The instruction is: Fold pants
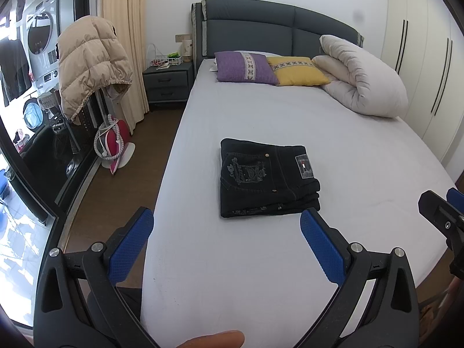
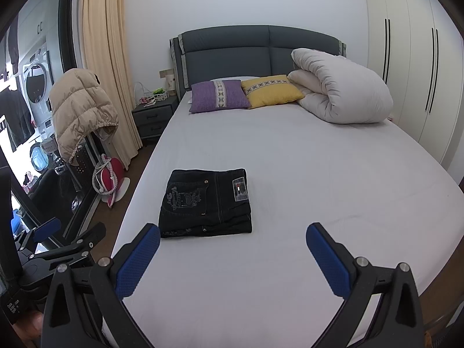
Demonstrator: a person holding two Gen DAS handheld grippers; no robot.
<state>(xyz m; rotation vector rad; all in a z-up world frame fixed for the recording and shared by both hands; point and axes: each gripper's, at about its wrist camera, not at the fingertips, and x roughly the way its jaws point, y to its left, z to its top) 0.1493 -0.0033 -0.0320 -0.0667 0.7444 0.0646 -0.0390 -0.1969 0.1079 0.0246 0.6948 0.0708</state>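
The dark denim pants (image 1: 268,178) lie folded into a thick, squarish stack on the smooth pale sheet of the bed (image 1: 290,121), embroidered pocket and patch up, so the fold looks finished; accordingly the left claw (image 1: 226,220) and right claw (image 2: 233,235) hover short of it, blue textured pads spread wide, grasping nothing

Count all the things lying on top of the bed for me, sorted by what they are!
Pants: 1, the dark folded pants
Pillows: 2, the purple pillow and the yellow pillow
Duvets: 1, the white rolled duvet
Total: 4 things on the bed
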